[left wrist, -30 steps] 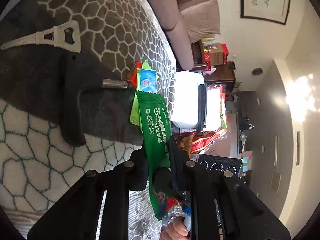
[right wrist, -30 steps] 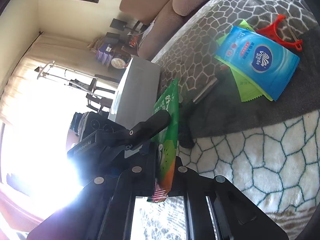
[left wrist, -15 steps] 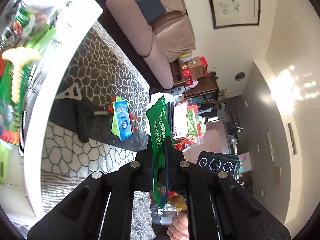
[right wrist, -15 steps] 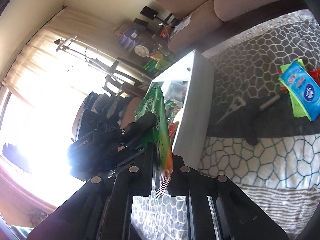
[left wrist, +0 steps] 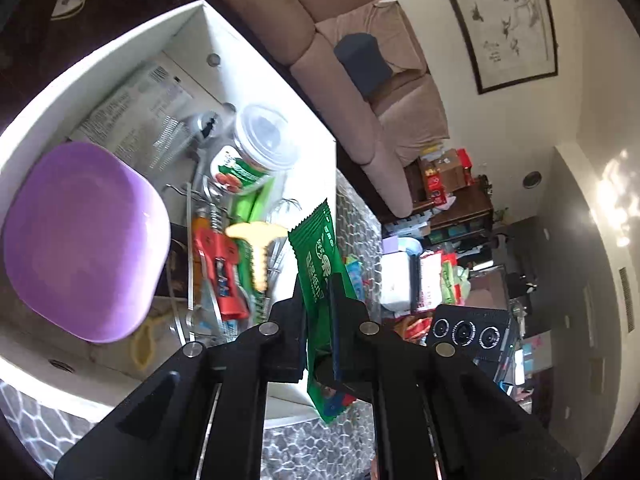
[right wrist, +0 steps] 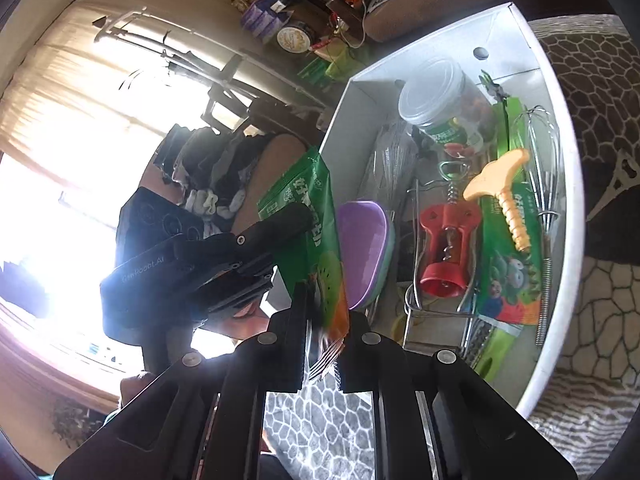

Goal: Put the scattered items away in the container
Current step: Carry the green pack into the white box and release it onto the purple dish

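I had both the left claw point(left wrist: 320, 304) and right claw point(right wrist: 324, 320) clamped on one green packet point(left wrist: 320, 276). It hung beside the white container point(right wrist: 568, 216).

Packet point(left wrist: 320, 276) beside box point(left wrist: 120, 40); corkscrew point(right wrist: 448, 248) inside.

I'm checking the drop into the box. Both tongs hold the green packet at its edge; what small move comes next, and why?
Probably carry the green packet a little further over the white box before letting go. Both the left tongs and the right tongs pinch it, and it hangs above the box's near wall, not yet over the purple plate and red corkscrew inside.
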`<act>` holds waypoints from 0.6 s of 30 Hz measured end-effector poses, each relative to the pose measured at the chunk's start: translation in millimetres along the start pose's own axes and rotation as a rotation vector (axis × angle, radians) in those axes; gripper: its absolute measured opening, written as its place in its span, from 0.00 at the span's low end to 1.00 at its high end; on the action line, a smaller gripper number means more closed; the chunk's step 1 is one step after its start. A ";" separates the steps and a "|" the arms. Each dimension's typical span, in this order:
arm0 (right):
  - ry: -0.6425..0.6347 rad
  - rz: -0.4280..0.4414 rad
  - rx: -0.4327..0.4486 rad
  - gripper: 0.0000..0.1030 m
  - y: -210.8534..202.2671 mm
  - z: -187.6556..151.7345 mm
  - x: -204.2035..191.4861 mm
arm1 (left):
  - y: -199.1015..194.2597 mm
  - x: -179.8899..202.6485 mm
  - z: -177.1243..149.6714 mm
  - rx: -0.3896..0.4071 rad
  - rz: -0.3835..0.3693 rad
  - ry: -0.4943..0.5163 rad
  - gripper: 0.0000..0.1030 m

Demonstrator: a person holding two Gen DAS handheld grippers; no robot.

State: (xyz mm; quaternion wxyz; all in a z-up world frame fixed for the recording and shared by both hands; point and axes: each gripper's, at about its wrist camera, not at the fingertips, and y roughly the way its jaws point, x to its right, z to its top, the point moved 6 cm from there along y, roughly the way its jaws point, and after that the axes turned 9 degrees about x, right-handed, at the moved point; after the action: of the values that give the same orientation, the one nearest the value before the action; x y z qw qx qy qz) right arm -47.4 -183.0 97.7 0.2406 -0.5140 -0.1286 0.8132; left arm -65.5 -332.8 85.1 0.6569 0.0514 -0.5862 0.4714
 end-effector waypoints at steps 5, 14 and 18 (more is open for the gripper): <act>-0.013 -0.098 -0.051 0.11 39.6 -11.0 13.9 | 18.7 -17.6 7.3 -0.052 0.094 0.073 0.08; -0.061 -0.193 -0.137 0.11 102.8 -17.1 11.6 | 2.0 -53.5 22.3 -0.042 0.273 0.189 0.22; -0.102 -0.269 -0.221 0.27 124.8 -30.2 8.7 | -6.3 -54.7 27.9 -0.052 0.354 0.298 0.44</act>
State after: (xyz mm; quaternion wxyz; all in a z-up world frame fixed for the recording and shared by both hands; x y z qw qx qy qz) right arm -55.8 -285.8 20.7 0.2823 -0.4736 -0.2966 0.7797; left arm -74.1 -384.1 51.9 0.6444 -0.1393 -0.4947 0.5662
